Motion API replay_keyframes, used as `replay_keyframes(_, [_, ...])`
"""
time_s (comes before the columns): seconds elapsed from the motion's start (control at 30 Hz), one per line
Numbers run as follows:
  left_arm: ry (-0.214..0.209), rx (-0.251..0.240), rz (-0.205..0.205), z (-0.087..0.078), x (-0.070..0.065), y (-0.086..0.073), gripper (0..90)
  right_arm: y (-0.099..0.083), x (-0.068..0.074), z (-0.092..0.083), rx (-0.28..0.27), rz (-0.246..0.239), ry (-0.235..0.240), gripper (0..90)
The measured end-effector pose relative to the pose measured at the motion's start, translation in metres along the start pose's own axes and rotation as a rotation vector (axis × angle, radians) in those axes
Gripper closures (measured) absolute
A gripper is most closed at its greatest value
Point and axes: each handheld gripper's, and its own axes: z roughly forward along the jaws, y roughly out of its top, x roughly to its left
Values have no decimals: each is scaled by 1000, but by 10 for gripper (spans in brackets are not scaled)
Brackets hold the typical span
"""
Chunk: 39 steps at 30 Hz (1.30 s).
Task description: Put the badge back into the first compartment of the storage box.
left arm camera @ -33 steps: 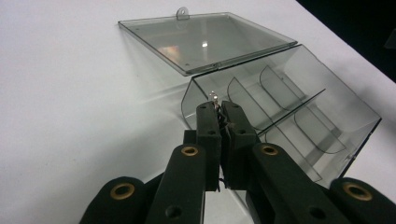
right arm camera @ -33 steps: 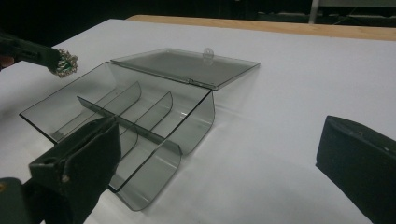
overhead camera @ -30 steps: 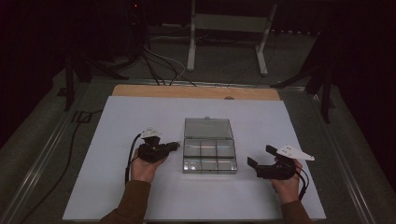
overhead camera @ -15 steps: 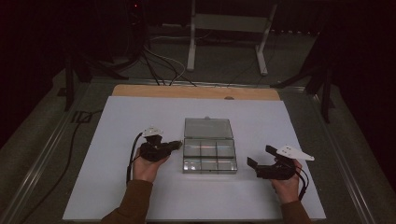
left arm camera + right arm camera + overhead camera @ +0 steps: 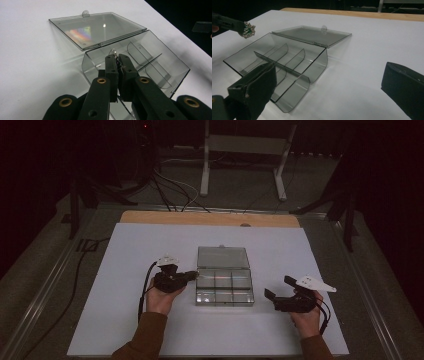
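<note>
A clear plastic compartment box (image 5: 223, 290) lies mid-table, its lid (image 5: 222, 257) folded flat behind it. My left gripper (image 5: 192, 275) reaches the box's left wall and is shut on a small silver trinket with a green stone (image 5: 247, 29). In the left gripper view the trinket (image 5: 113, 53) glints between the closed jaw tips (image 5: 117, 58), right above the box's near compartment (image 5: 100, 65). My right gripper (image 5: 278, 288) rests to the right of the box, open, with nothing between its jaws. In its own view, the right gripper (image 5: 328, 73) frames the box (image 5: 287, 62) and its dividers.
A white sheet (image 5: 125, 320) covers the table, with a wooden strip (image 5: 200, 218) along its far edge. A metal stand (image 5: 245, 150) and loose cables (image 5: 170, 185) lie on the dark floor beyond. A black cable (image 5: 75, 285) runs down the table's left side.
</note>
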Motion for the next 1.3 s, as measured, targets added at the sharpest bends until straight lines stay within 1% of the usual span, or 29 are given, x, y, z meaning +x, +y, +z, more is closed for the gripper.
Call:
replay_keyframes(0.73, [-16, 30, 4, 18, -8, -1, 897, 0, 0, 0, 1, -1, 2, 0])
replay_keyframes(1.3, [-22, 58, 4, 30, -10, -5, 897, -1, 0, 1, 3, -3, 2, 0])
